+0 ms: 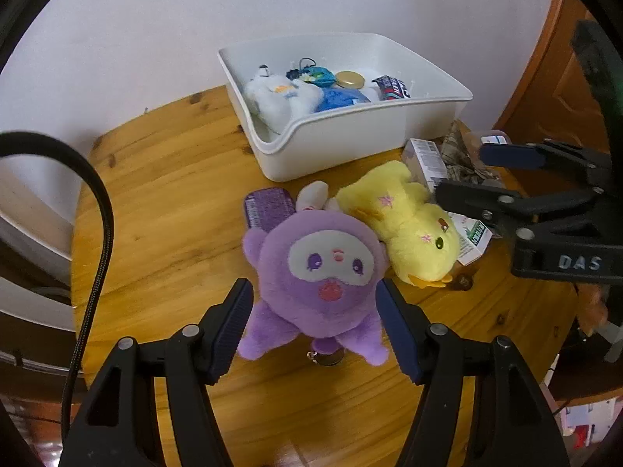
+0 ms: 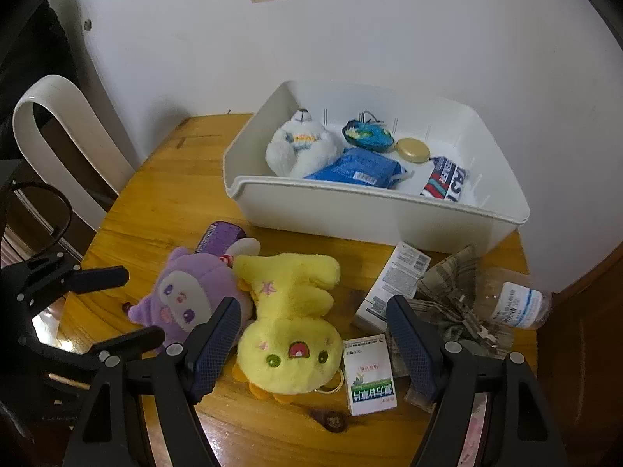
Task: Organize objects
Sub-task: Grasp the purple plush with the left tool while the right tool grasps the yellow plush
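the left gripper hangs over the purple plush toy, its jaws spread wide with one dark pad on each side of the toy's body, close to the fur but not visibly squeezing it. the toy lies on the round wooden table, face up, leaning against the yellow plush toy beside it and partly covering a purple pack. the right gripper is also spread open, empty, its pads flanking the head of the yellow plush toy without touching it as far as i can tell.

the white bin stands at the far side of the table near the wall and already holds a white plush, a blue packet, a gold lid and a few other small things. loose on the table are a green and white box, a longer white box, a crumpled plaid cloth and a plastic bottle.

so the step in hand looks like the pick of the purple toy, part way through the sorting. the next move likely calls for closing the left pads on the soft body, lifting clear of the yellow neighbour and carrying it over the bin's low front lip, where the free space seems to be
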`<state>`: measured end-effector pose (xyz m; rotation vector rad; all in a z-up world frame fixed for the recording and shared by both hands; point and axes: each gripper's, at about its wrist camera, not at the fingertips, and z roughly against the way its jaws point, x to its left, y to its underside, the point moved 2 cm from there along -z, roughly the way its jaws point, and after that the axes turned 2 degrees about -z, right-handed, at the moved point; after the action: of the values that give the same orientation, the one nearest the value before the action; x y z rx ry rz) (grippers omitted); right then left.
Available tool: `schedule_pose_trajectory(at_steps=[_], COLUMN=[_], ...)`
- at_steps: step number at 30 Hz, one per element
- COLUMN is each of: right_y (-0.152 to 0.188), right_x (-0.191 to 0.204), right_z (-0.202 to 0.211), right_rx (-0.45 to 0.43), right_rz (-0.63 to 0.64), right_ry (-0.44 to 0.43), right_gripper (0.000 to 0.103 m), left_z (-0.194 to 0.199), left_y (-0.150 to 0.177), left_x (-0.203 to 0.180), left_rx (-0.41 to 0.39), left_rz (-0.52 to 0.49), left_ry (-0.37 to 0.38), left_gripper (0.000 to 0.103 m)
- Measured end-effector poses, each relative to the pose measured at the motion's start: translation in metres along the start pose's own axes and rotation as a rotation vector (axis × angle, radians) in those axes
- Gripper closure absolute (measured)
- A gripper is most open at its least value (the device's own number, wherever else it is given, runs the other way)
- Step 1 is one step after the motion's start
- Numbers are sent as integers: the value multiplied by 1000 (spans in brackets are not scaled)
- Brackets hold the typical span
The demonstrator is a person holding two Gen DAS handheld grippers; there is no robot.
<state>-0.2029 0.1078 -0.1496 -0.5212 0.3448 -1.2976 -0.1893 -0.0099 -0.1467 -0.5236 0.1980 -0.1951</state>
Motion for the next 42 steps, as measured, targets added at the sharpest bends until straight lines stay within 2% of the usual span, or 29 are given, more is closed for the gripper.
schedule_pose_trajectory(at_steps=[6,14,24,37,40,42], right_y=[0,0,8,15,15,15], right_x=[-2,5,10,14,14,15], right_z=[-24,-48,-81,-82,-82,-82], right_rx=[62,105,205,194,189,186], right_rz=[7,43,47,63,64,62], right_ry=[-29,-46,-82,-86,-86,-82], right_gripper=[25,26,48,51,51,51], left_z=[-15,-33,-42,-61,-64,-63], left_y=[-1,-5,-3,-3,-2,-3], left_x=[2,10,14,14,13,11], left_rx=[22,47,68,112,112,99], left_rz=[30,66,80,122,134,132], left_ry=[46,49,103,169,193,180], left_gripper=[34,34,25,21,27,28])
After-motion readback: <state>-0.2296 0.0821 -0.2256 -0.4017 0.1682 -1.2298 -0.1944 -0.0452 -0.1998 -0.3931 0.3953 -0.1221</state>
